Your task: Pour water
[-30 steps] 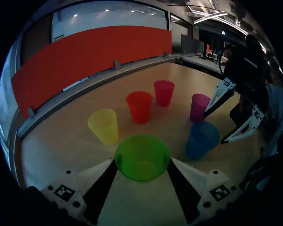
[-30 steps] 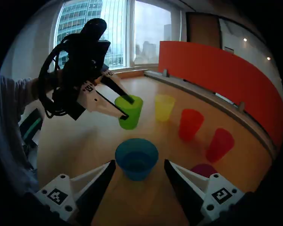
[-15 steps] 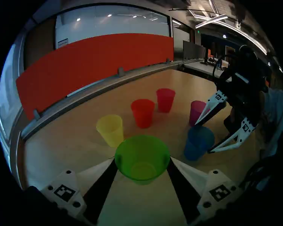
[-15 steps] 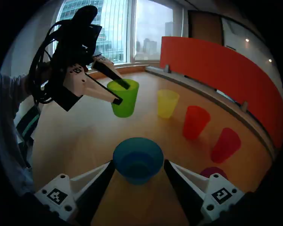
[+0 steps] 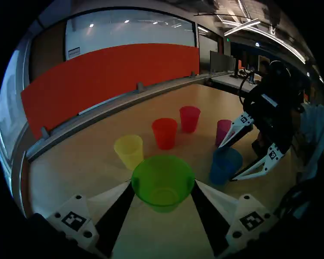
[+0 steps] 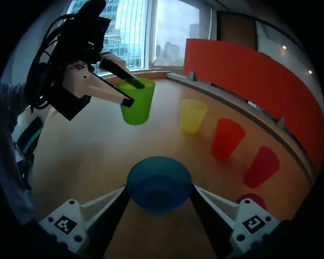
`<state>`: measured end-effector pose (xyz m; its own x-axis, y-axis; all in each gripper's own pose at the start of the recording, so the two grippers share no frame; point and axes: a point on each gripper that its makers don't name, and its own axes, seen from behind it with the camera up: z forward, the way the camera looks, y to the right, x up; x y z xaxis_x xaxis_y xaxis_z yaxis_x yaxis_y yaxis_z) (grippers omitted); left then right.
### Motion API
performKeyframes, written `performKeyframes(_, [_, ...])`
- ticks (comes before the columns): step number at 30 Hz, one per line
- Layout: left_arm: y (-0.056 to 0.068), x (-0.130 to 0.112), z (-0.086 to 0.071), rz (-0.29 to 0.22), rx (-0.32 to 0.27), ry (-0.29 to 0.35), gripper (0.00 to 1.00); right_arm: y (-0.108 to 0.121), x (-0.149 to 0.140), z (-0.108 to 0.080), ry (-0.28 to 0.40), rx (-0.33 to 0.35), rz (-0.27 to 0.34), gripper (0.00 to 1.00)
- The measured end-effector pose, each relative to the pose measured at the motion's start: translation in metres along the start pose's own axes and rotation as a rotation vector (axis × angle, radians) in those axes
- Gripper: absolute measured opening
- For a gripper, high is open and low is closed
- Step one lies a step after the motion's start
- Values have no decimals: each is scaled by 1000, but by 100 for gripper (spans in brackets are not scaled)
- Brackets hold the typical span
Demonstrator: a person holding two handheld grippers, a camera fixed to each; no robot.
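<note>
My left gripper (image 5: 163,190) is shut on a green cup (image 5: 163,181), held upright above the wooden table (image 5: 75,164). From the right gripper view the same green cup (image 6: 137,100) hangs in the air at upper left, clamped by the left gripper (image 6: 129,93). My right gripper (image 6: 159,194) is shut on a blue cup (image 6: 159,183) with a little water in it. In the left gripper view that blue cup (image 5: 224,165) sits to the right, between the right gripper's fingers (image 5: 248,172).
Yellow (image 5: 128,151), orange-red (image 5: 164,133), red (image 5: 189,118) and magenta (image 5: 223,131) cups stand in an arc on the table. An orange partition (image 5: 110,77) runs along the table's far edge. A person's sleeve (image 6: 6,129) is at the left, with windows (image 6: 131,34) behind.
Both cups have been lifted off the table. The green cup has risen and come nearer in the right gripper view; the standing cups look lower and farther away.
</note>
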<state>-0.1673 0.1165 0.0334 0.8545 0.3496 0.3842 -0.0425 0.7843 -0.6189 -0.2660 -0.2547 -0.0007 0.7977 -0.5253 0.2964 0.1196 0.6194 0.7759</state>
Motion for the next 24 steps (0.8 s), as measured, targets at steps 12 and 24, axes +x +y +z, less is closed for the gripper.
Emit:
performKeyframes(12, [4, 3, -5, 1, -2, 19, 87, -1, 2, 0, 18, -10, -1, 90])
performKeyframes(24, [16, 14, -10, -13, -11, 71, 87, 7, 22, -32, 104, -42, 45, 90])
